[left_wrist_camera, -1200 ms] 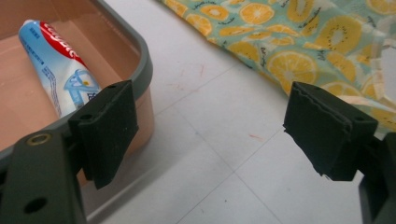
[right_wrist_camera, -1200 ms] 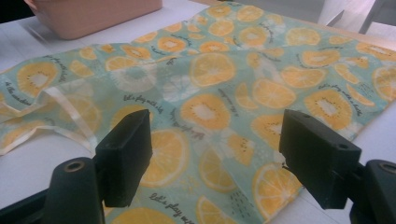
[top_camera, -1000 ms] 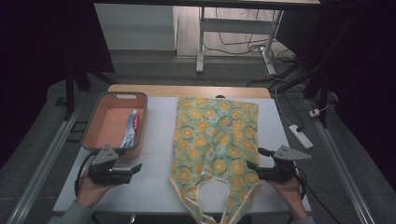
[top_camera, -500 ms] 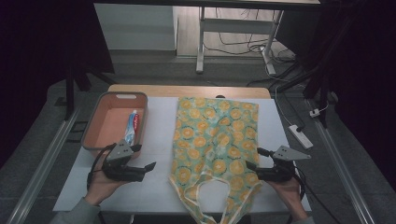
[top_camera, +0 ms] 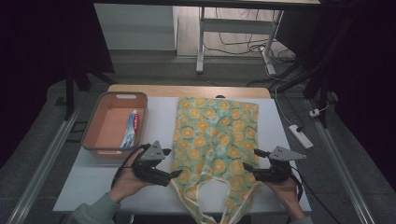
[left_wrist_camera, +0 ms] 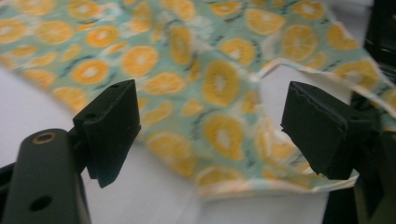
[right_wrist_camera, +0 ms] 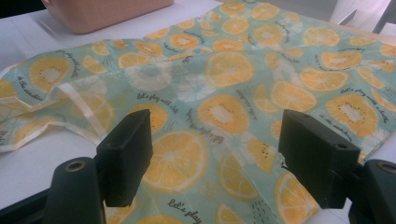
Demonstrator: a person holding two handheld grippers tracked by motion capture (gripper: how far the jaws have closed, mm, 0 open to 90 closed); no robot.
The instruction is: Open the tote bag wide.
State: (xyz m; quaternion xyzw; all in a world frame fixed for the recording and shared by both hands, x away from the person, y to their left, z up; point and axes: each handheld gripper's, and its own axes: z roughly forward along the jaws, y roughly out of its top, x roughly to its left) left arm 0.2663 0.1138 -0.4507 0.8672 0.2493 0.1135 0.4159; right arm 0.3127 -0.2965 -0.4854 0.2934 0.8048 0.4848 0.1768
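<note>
A teal cloth bag (top_camera: 215,140) printed with orange slices lies flat on the white table (top_camera: 93,182), its handles toward the near edge. My left gripper (top_camera: 175,173) is open at the bag's near left corner. In the left gripper view the bag's hem (left_wrist_camera: 187,60) lies between and beyond the spread jaws of the left gripper (left_wrist_camera: 210,126). My right gripper (top_camera: 247,165) is open at the bag's right edge. In the right gripper view the right gripper (right_wrist_camera: 215,149) hovers low over the bag's cloth (right_wrist_camera: 233,70), holding nothing.
An orange basket (top_camera: 91,126) stands at the table's left with a toothpaste tube (top_camera: 130,129) inside; its wall (right_wrist_camera: 102,11) also shows in the right gripper view. A power strip (top_camera: 299,136) lies on the floor to the right. Bare table lies in front of the basket.
My left gripper has moved right, from in front of the basket to the bag's near left corner. The right gripper and the bag have stayed put.
</note>
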